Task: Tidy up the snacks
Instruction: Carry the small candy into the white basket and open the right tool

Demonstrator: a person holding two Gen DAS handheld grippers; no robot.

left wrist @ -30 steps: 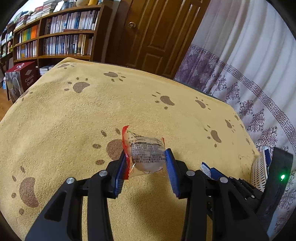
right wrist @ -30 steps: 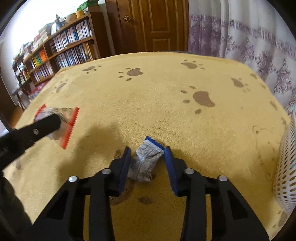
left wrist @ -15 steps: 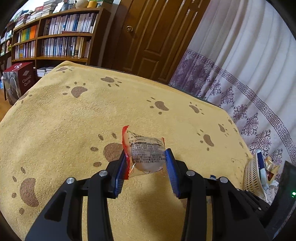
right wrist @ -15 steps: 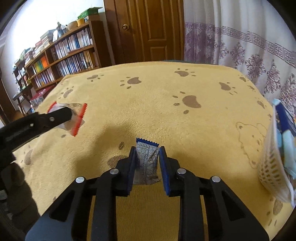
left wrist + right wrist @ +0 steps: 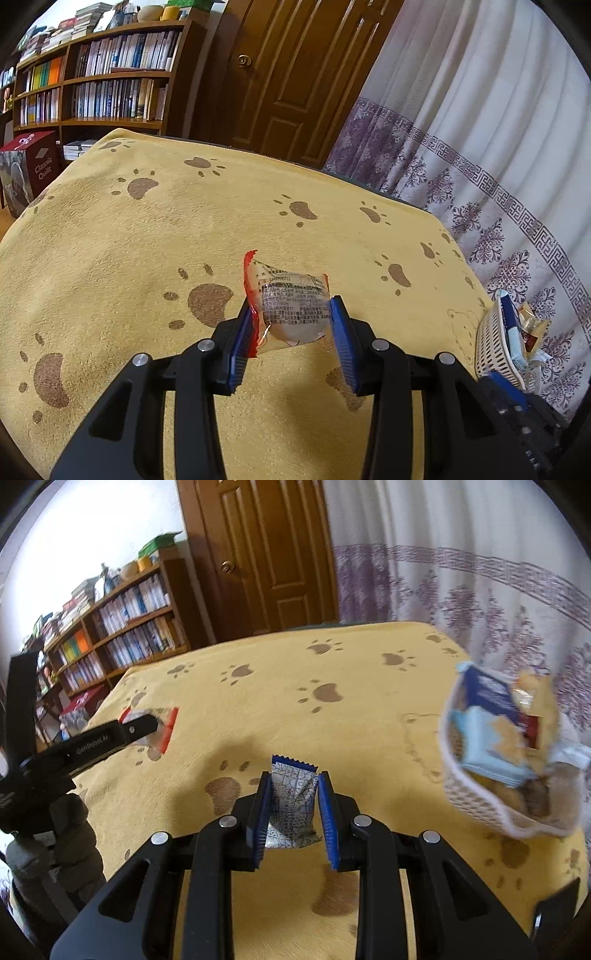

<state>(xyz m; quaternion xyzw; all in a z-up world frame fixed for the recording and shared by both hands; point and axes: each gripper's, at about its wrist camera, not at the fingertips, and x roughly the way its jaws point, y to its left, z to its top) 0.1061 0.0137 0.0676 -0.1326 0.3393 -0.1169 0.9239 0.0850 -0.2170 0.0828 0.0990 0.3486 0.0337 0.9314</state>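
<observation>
Two snacks are held clear of the yellow paw-print blanket (image 5: 110, 258): a clear red-edged packet (image 5: 291, 306) clamped in the left gripper (image 5: 291, 332), a blue-and-white patterned wrapper (image 5: 291, 805) clamped in the right gripper (image 5: 293, 816). The carrying step appears under way; next, the wrapper likely must be brought over the white woven basket (image 5: 476, 797) at three o'clock and released.

two tools: the left tool (image 5: 291, 325) and the right tool (image 5: 293, 808). two held snack packets, red-edged packet (image 5: 288, 306) and blue-edged packet (image 5: 291, 801). one white basket (image 5: 476, 797), holding several packets too jumbled to count.
</observation>
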